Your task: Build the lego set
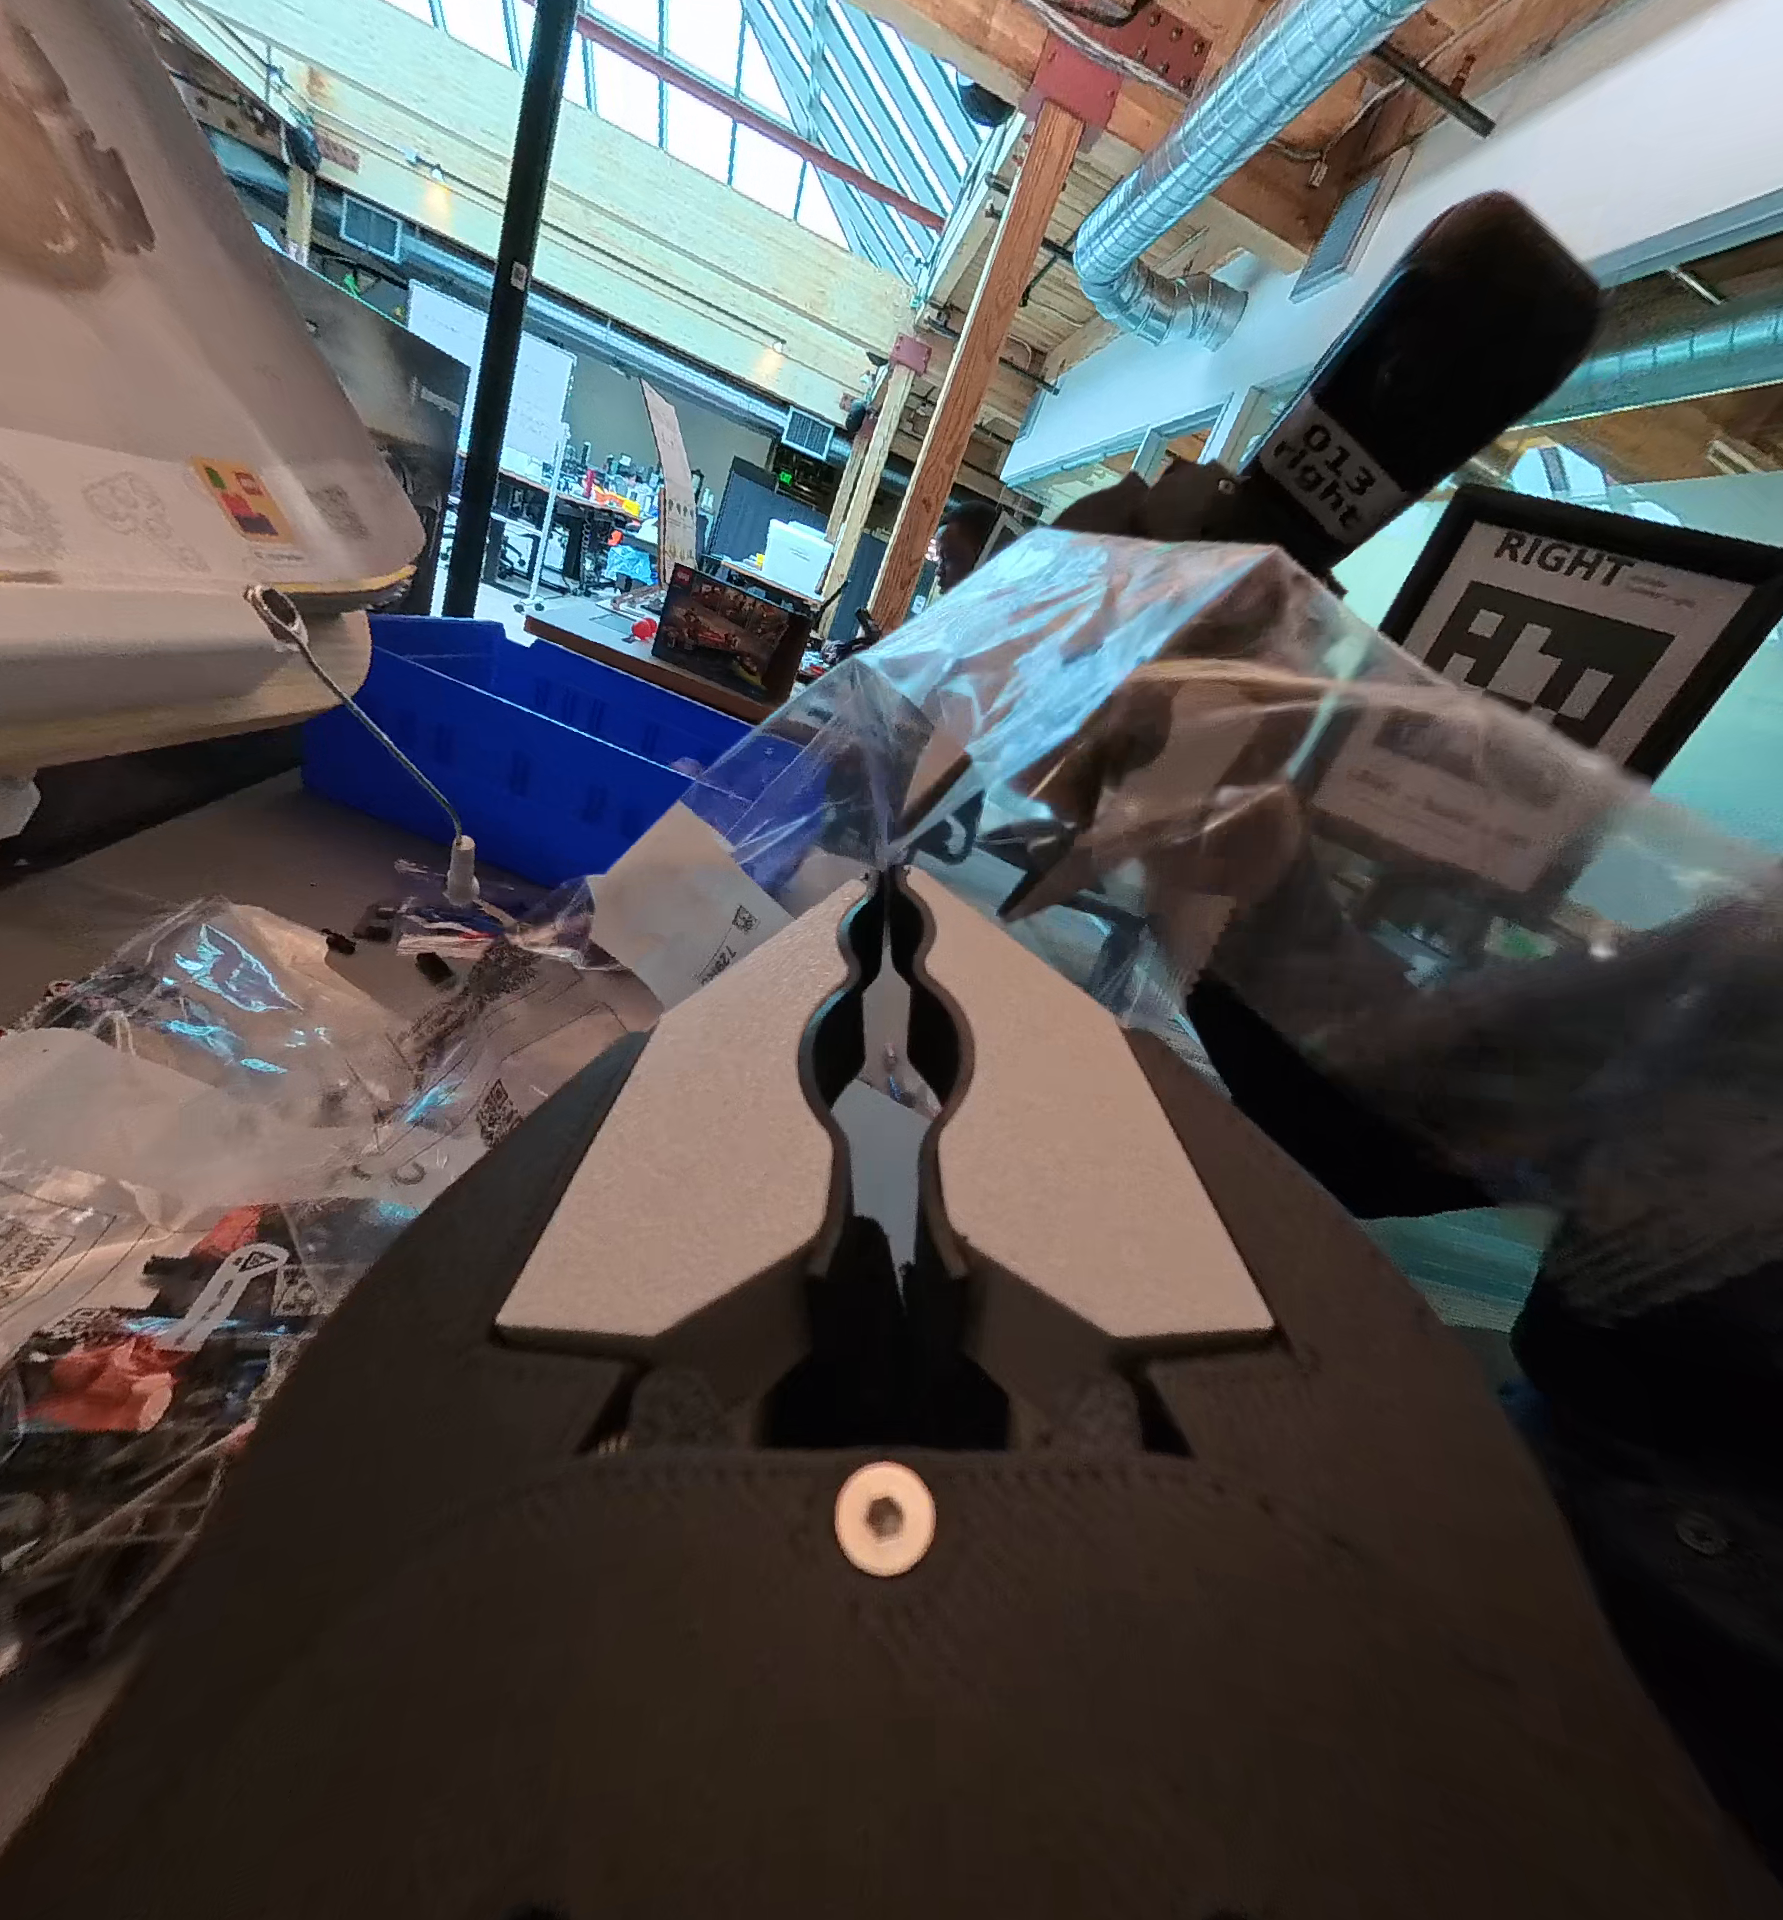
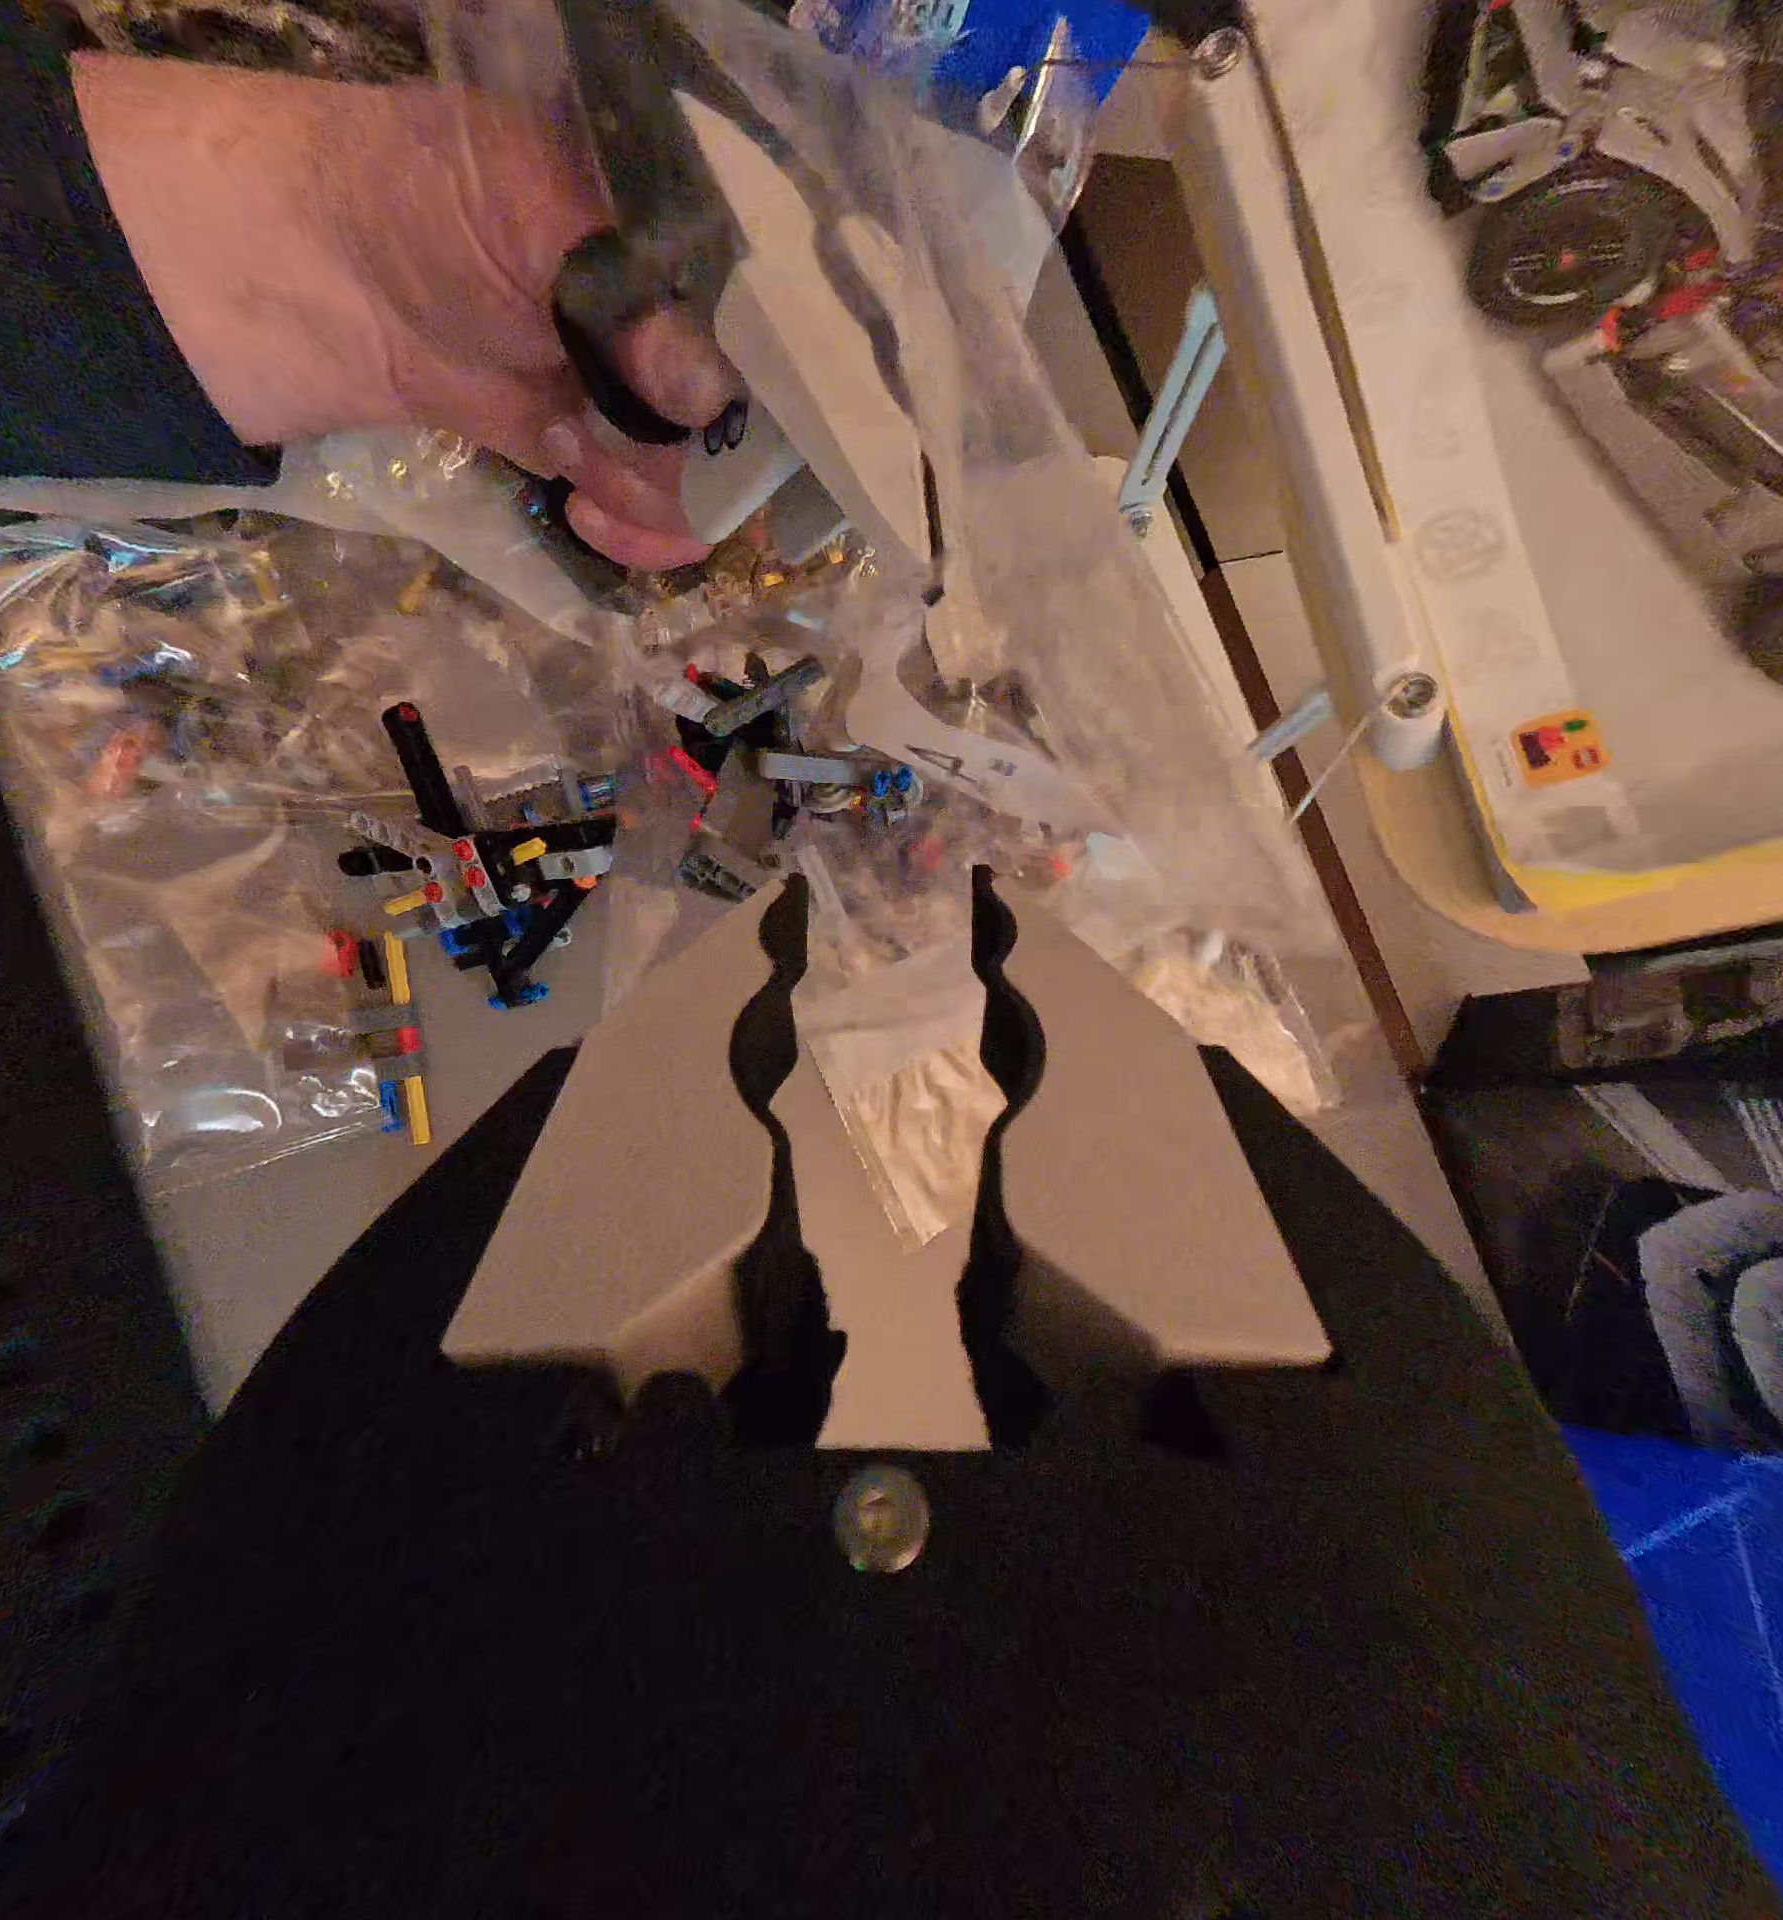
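Presently: left gripper [image 1: 887, 883] clamped on clear plastic bag [image 1: 1230, 748]; right gripper [image 2: 882, 883] released.

Left fingers [image 1: 721, 1122] were pinched together on one edge of the bag, holding it above the tabletop [image 2: 274, 1236]. Right fingers [image 2: 648, 1153] stood apart, with a gap between them, over another bag lying flat. Loose lego pieces [image 2: 492, 873] lay on bare tabletop beyond the tips, among more bags. A blue bin [image 1: 544, 748] sat toward the far edge beside the instruction booklet [image 2: 1614, 520].

Loose bricks [image 2: 492, 883] and plastic bags [image 2: 201, 748] crowd the table [image 2: 274, 1226], hemmed by the booklet stand [image 2: 1313, 582].
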Motion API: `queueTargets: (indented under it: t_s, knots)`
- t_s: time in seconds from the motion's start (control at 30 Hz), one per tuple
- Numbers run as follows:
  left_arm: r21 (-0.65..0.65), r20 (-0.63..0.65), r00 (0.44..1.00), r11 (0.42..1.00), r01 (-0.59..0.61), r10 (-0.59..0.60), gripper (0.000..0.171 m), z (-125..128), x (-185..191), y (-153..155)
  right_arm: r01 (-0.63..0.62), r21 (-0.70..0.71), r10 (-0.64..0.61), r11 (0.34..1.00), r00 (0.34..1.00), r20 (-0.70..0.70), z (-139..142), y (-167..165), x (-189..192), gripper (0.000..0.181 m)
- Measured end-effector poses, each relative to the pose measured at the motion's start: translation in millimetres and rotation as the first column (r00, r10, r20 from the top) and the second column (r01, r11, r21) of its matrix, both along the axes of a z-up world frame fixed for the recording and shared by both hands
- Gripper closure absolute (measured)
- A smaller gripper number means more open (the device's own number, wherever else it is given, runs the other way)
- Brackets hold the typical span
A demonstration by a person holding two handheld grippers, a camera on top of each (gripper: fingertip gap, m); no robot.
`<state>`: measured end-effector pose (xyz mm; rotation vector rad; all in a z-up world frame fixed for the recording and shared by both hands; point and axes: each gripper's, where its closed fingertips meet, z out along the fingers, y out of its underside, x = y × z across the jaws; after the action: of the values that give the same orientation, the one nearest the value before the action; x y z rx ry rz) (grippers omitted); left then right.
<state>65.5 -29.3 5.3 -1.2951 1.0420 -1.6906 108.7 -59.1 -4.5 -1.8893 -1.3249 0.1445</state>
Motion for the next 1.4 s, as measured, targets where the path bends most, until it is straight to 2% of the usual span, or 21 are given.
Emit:
queueTargets:
  t_s: [0.1, 0.2, 0.33, 0.5, 0.6, 0.67, 0.8, 0.9, 1.0, 1.17, 1.27, 1.4]
  knots:
    - [-0.005, -0.003, 1.000, 1.000, 0.002, -0.002, 0.171, -1.6, 1.7, 0.0, 0.014, -0.046, -0.017, 0.999, 0.998, -0.063, -2.6, -19.5, 24.7, 0.151]
    - [-0.004, -0.005, 1.000, 1.000, 0.007, -0.007, 0.171, -2.2, 4.0, -1.8, 0.019, -0.118, -0.029, 0.993, 0.996, -0.086, -25.0, -40.4, 44.4, 0.150]
    - [-0.001, -0.010, 1.000, 1.000, 0.008, -0.008, 0.171, -3.0, 5.2, -3.6, -0.022, -0.245, -0.017, 0.969, 0.988, -0.154, -64.7, -61.7, 49.3, 0.149]
    - [0.000, -0.013, 1.000, 1.000, 0.007, -0.007, 0.171, -3.8, 5.4, -4.2, 0.021, -0.361, -0.031, 0.932, 0.999, -0.022, -140.2, -54.6, 61.6, 0.149]
    - [0.001, -0.012, 1.000, 1.000, 0.005, -0.005, 0.171, -3.2, 4.2, -3.2, 0.016, -0.411, -0.012, 0.912, 1.000, 0.014, -169.1, -52.5, 62.2, 0.150]
    - [-0.002, -0.010, 1.000, 1.000, 0.003, -0.003, 0.171, -3.2, 3.3, -1.7, -0.025, -0.425, 0.012, 0.905, 0.999, -0.033, -170.1, -54.4, 56.1, 0.161]
    - [-0.008, -0.007, 1.000, 1.000, 0.004, -0.004, 0.171, -4.0, 3.5, 0.1, -0.042, -0.439, 0.029, 0.897, 0.999, -0.036, -172.7, -57.8, 57.9, 0.181]
    - [-0.006, -0.013, 1.000, 1.000, 0.008, -0.008, 0.171, -5.0, 4.8, -1.3, -0.041, -0.441, 0.021, 0.897, 0.999, -0.049, -170.6, -58.7, 60.1, 0.180]
    - [-0.004, -0.013, 1.000, 1.000, 0.007, -0.007, 0.171, -4.6, 4.4, -1.7, -0.041, -0.427, 0.011, 0.903, 0.997, -0.072, -161.1, -57.7, 63.8, 0.165]
    - [-0.006, -0.009, 1.000, 1.000, 0.005, -0.005, 0.171, -4.0, 3.7, -1.0, -0.092, -0.479, 0.056, 0.873, 0.995, -0.087, -158.1, -73.9, 57.8, 0.159]
    - [-0.006, -0.012, 1.000, 1.000, 0.008, -0.008, 0.171, -4.5, 4.5, -1.5, -0.096, -0.469, 0.081, 0.878, 0.995, -0.052, -166.5, -77.4, 48.3, 0.160]
    - [-0.005, -0.009, 1.000, 1.000, 0.005, -0.005, 0.171, -3.7, 3.0, -1.3, -0.123, -0.471, 0.097, 0.873, 0.992, -0.080, -166.0, -80.1, 39.2, 0.176]
